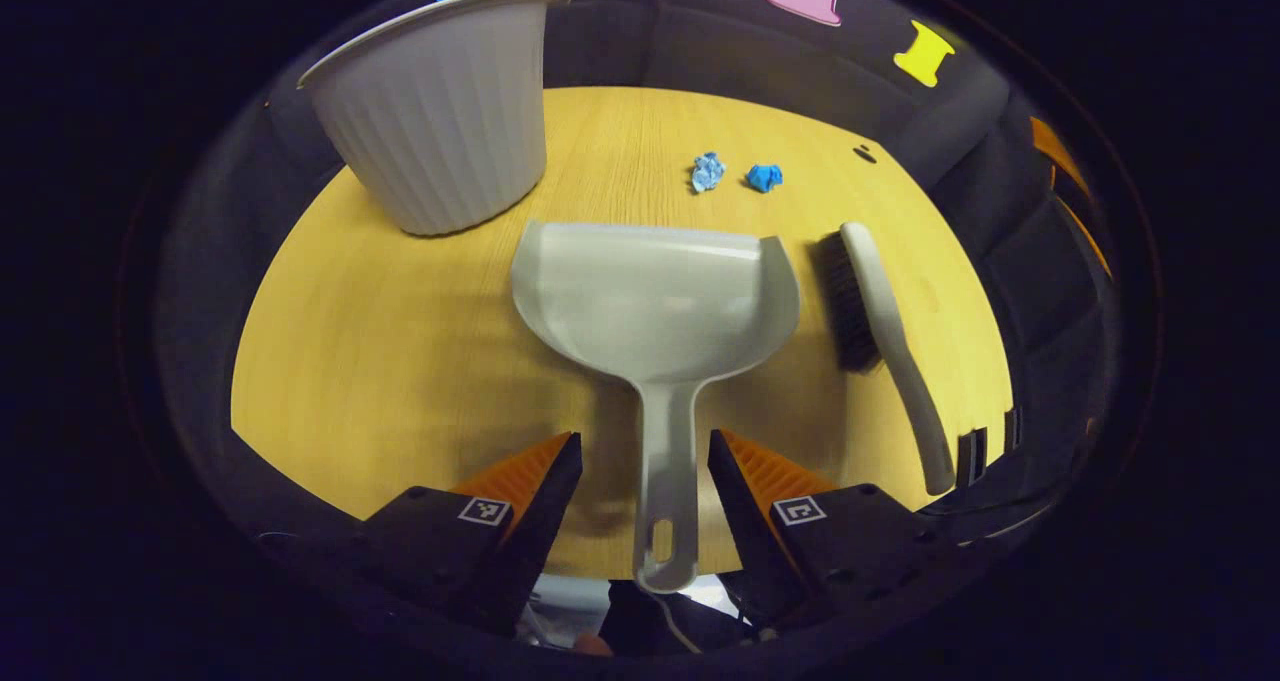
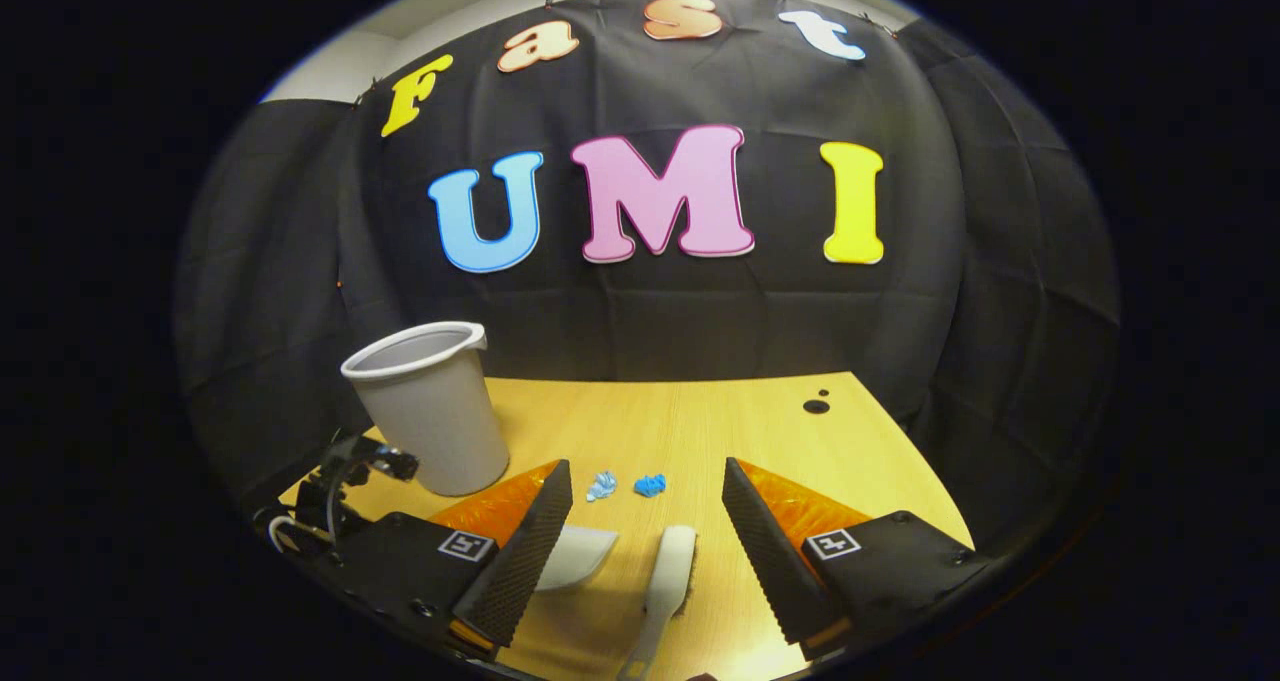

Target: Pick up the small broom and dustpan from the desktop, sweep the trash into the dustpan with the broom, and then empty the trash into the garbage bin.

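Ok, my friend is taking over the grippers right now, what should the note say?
Left gripper: open, one finger on each side of the dustpan handle, not squeezing yet.
Right gripper: open, above the broom, holding nothing.
Dustpan and broom lie side by side on the desktop. Two blue trash bits sit beyond them; the garbage bin stands upright.
Done: nothing picked up.
Left: grab both, sweep, empty into the bin.

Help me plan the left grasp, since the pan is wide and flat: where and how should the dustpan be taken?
Probably by the handle, from the near end. The dustpan lies flat on the table with its narrow handle pointing back between the open left gripper fingers, so they can close across it. The pan is too wide for that.
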